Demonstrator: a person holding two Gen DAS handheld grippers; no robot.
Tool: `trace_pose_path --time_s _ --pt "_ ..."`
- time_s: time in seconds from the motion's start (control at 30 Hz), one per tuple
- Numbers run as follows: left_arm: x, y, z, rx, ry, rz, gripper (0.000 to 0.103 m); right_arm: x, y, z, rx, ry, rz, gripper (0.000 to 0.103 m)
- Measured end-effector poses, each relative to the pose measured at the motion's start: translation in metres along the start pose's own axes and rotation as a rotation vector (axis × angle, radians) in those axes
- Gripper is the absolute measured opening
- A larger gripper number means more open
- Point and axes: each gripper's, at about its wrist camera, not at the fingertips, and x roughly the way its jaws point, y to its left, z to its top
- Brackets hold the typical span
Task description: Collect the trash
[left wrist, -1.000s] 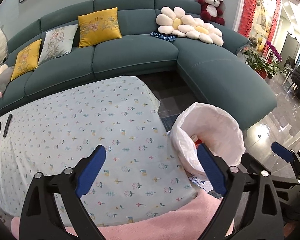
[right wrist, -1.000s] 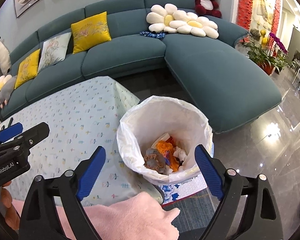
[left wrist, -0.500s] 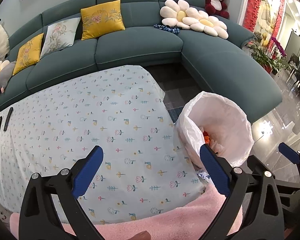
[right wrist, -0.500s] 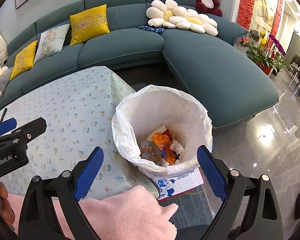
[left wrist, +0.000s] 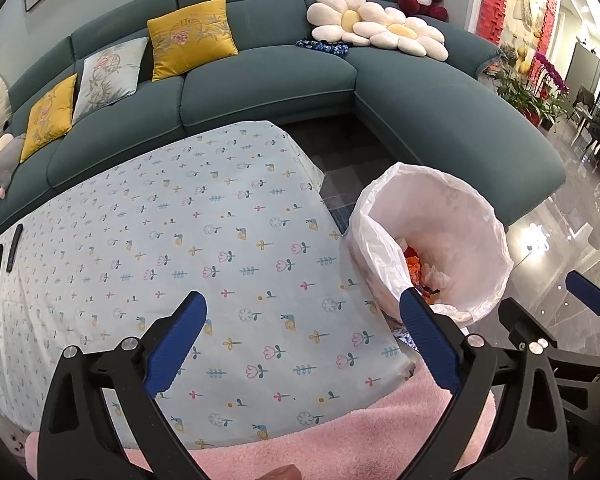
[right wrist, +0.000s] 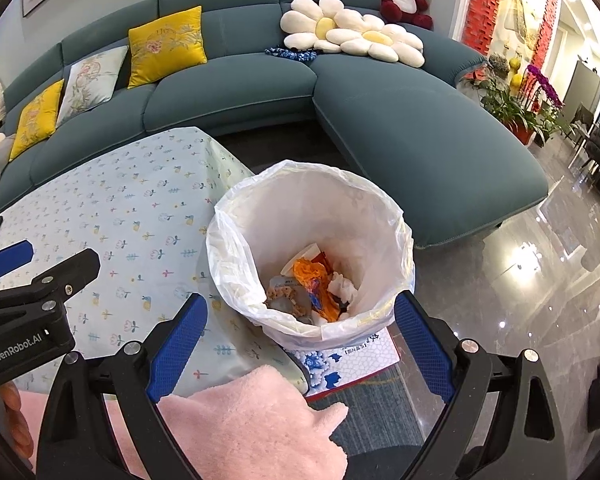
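Both claws, left (left wrist: 300,336) and right (right wrist: 302,338), gape empty beside the bin (right wrist: 396,208). Trash (right wrist: 314,288) lies inside it; the table (left wrist: 204,240) beside looks cleared, task likely done.

Both tongs, left tongs (left wrist: 300,340) and right tongs (right wrist: 300,340), have black frames, silver screws, blue textured pads (right wrist: 178,350); "GenRobot.AI" marking; fluffy pink sleeves (right wrist: 256,424).

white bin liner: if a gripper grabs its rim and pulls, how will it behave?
The white bin liner looks thin and crinkled, so it would probably bunch up floppily rather than hold shape. Its rim is only draped loosely over the bin, so a pull may slip it off. The trash inside fills little of it and looks like paper and wrappers, likely light.
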Motion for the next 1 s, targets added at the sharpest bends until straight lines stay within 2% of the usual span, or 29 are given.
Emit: trace_pose_path --time_s 1.0 --pt "0.0 -0.008 -0.007 0.001 0.013 0.021 0.093 0.01 -0.01 -0.009 0.015 0.028 -0.022 0.091"
